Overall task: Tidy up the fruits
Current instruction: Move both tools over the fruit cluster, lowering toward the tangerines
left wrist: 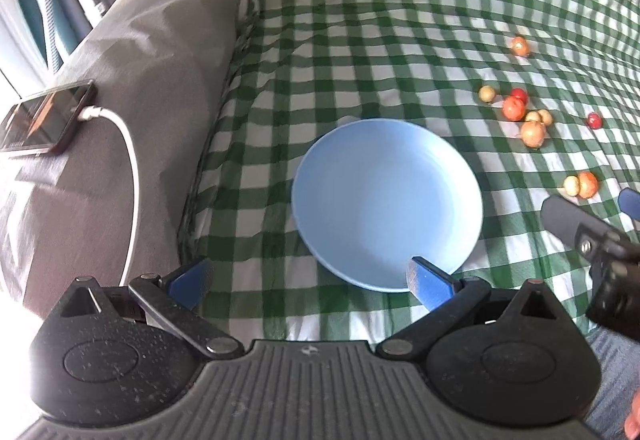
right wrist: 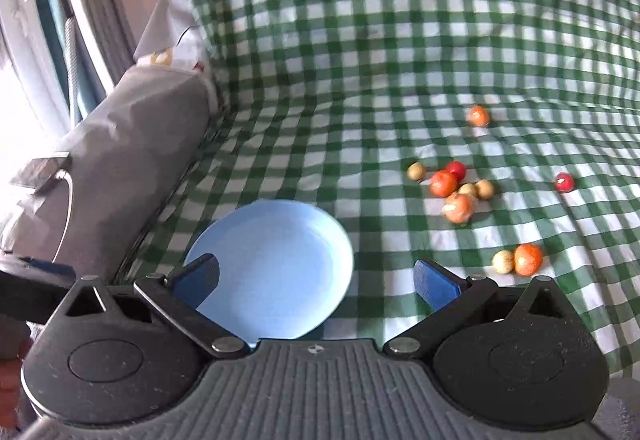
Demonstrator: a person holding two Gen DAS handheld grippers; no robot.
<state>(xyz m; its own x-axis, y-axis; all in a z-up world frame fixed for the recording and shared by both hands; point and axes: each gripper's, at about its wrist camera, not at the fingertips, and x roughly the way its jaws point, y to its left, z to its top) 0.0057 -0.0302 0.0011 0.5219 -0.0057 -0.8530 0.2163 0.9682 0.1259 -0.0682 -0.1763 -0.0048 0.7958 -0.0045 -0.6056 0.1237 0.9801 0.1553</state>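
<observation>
Both tools were up over the bed, nothing gripped. Left gripper [left wrist: 310,280] had its jaws spread wide, blue plate [left wrist: 384,200] just ahead of its tips, slightly to the R, bare inside, probably set there as the drop spot. Right gripper [right wrist: 316,278] was also wide apart and empty, w/ the plate under its L finger. The fruits lay loose on the green check cloth [right wrist: 360,60], ahead and to the R of that tool: nearest an orange fruit [right wrist: 528,259] touching a pale one [right wrist: 503,261], then a cluster [right wrist: 452,186] further out, two strays beyond. None on the plate yet, so sorting hadn't begun, I'd say. R tool looked best placed for the near pair. A phone [left wrist: 44,120] on charge sat off to the L tool's left, on a grey cushion [left wrist: 160,60].
</observation>
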